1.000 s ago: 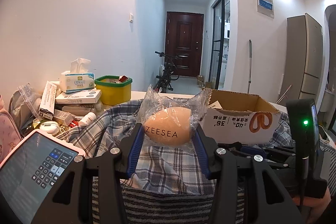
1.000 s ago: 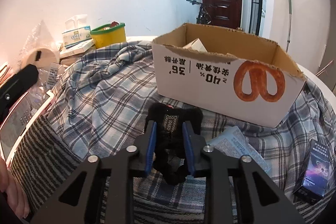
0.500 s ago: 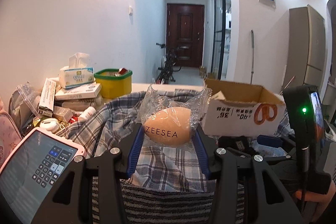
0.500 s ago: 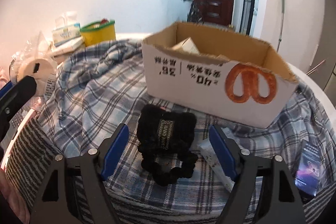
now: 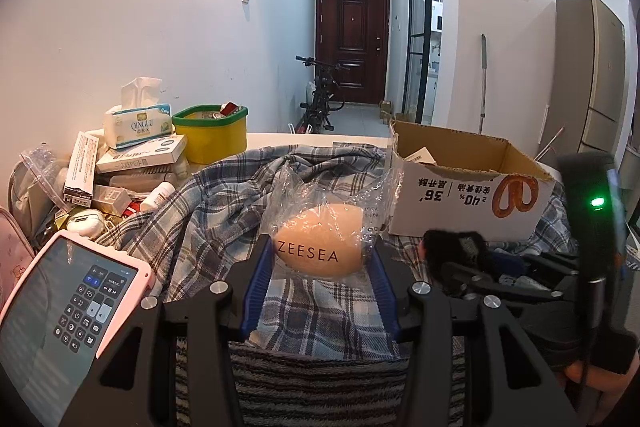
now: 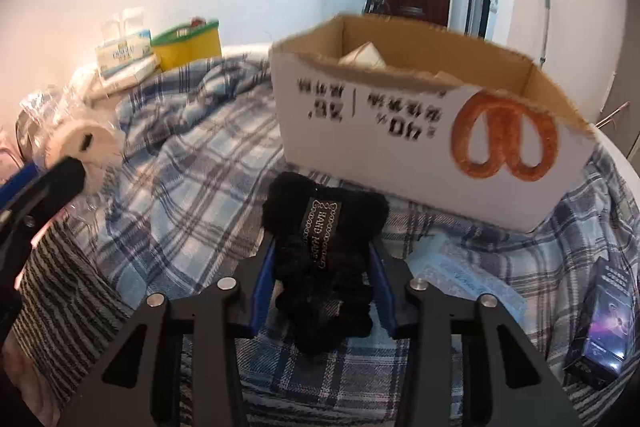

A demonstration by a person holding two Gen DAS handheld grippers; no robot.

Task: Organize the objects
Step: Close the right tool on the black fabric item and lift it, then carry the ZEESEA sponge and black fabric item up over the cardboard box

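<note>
My left gripper (image 5: 320,255) is shut on a beige egg-shaped ZEESEA sponge (image 5: 316,247) in a clear plastic bag, held above the plaid cloth (image 5: 224,211). In the right wrist view, a black fuzzy hand-made hair tie (image 6: 324,211) lies on the cloth between the blue pads of my right gripper (image 6: 322,247). Its jaws are closing and both pads touch the hair tie's sides. An open cardboard box (image 6: 400,131) with a pretzel print stands just behind it and holds some paper items. The same box (image 5: 460,203) sits right of the sponge in the left wrist view.
A tablet in a pink case (image 5: 72,291) lies at the near left. Behind it are stacked cartons, a tissue box (image 5: 138,123) and a yellow bin (image 5: 212,139). A blue packet (image 6: 468,275) and a small dark box (image 6: 604,327) lie on the cloth at the right.
My right gripper opened wide around the black hair tie, then closed back onto it. My left gripper kept its hold on the sponge and sank slightly.
</note>
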